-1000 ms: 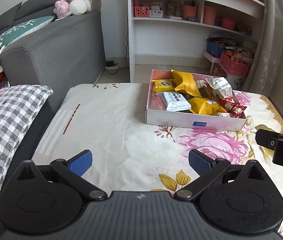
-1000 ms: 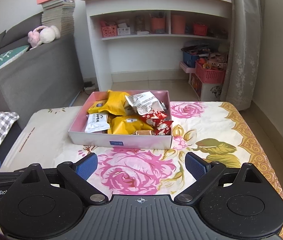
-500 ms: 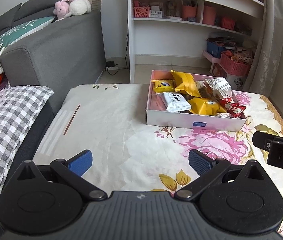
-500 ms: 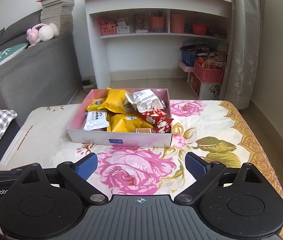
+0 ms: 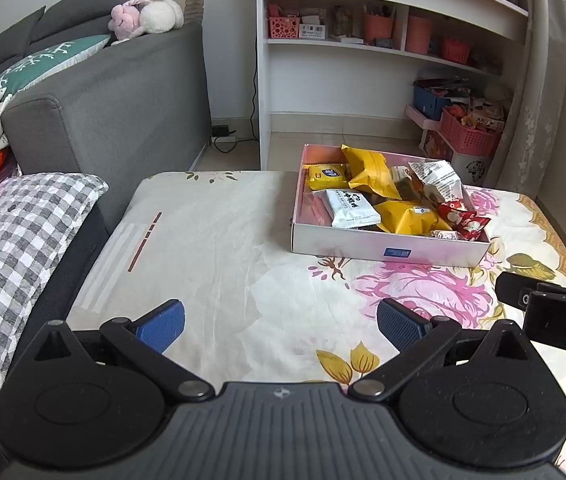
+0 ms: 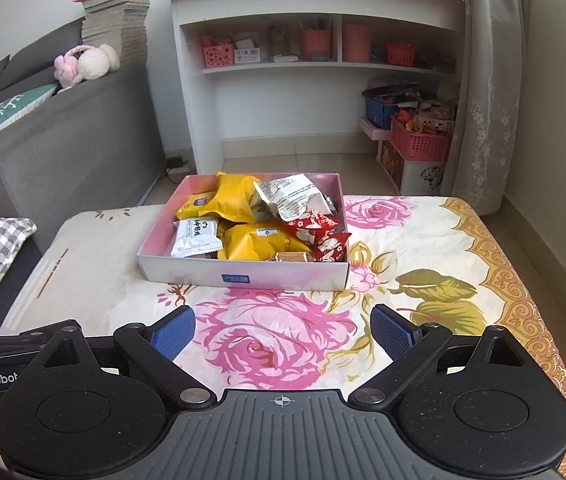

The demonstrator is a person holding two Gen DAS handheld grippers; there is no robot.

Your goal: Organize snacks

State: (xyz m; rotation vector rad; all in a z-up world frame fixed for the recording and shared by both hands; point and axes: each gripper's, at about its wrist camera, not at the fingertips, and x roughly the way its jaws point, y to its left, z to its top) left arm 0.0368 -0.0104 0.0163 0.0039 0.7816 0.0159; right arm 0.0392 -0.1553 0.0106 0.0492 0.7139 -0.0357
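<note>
1. Two hand-held grippers are seen above a flower-printed cloth (image 6: 423, 240) spread over a low surface; nothing is held by either.
2. At the far left, a grey sofa (image 5: 115, 96) is seen, with a checked pillow (image 5: 15, 232) lying in front of it and a plush toy (image 5: 145, 20) resting on its back beside a stack of books (image 6: 117, 24).
3. The left gripper (image 5: 279, 322) is held low over the pale part of the cloth, its blue pads (image 5: 161, 324) spread wide apart with only cloth between them.
4. A shallow pink box (image 6: 243, 274) is set on the cloth ahead of both grippers, well apart from their fingertips.
5. Inside the box, the snacks are piled loosely: a white packet (image 6: 195, 238) near the front left, two yellow bags (image 6: 261, 242) in the middle, a crumpled white wrapper (image 6: 291, 196) towards the back, and red wrappers (image 6: 319, 234) at the right.
6. The right gripper (image 6: 283, 334) is held over a large pink rose print just in front of the box, its jaws likewise parted wide and empty; part of its body is seen at the right edge of the left wrist view.
7. Behind the box, a white shelf unit (image 6: 315, 20) is seen against the wall, with a pink basket (image 6: 419, 140) on the floor and a curtain (image 6: 487, 80) hanging at the far right.
</note>
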